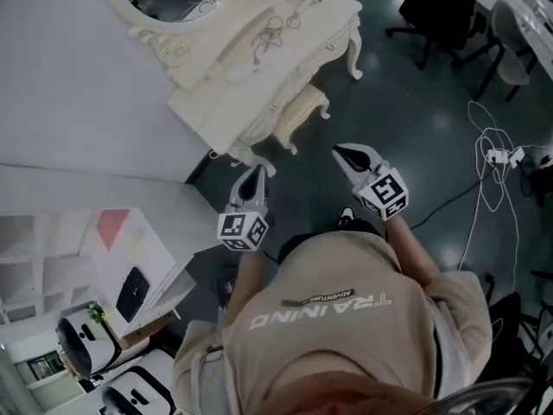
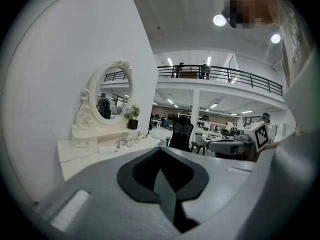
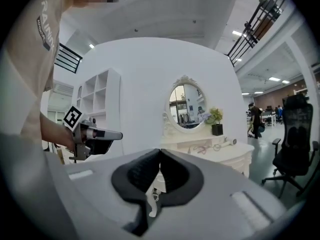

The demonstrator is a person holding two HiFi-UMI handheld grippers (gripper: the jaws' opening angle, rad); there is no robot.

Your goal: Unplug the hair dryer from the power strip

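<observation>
Holds the left gripper (image 1: 255,173) and right gripper (image 1: 340,152) side by side over the dark floor, jaws of both pressed together on nothing, aimed at the cream dressing table (image 1: 320,20), with the white hair dryer (image 3: 226,142) lying on its top near the potted plant (image 3: 216,121).

The left gripper (image 2: 160,150) has its jaws pressed together, nothing between them. Ahead on the left stands a white dresser (image 2: 80,151) with 1 oval mirror (image 2: 113,90) and a potted plant (image 2: 132,119). Beyond is 1 black chair (image 2: 181,133).
</observation>
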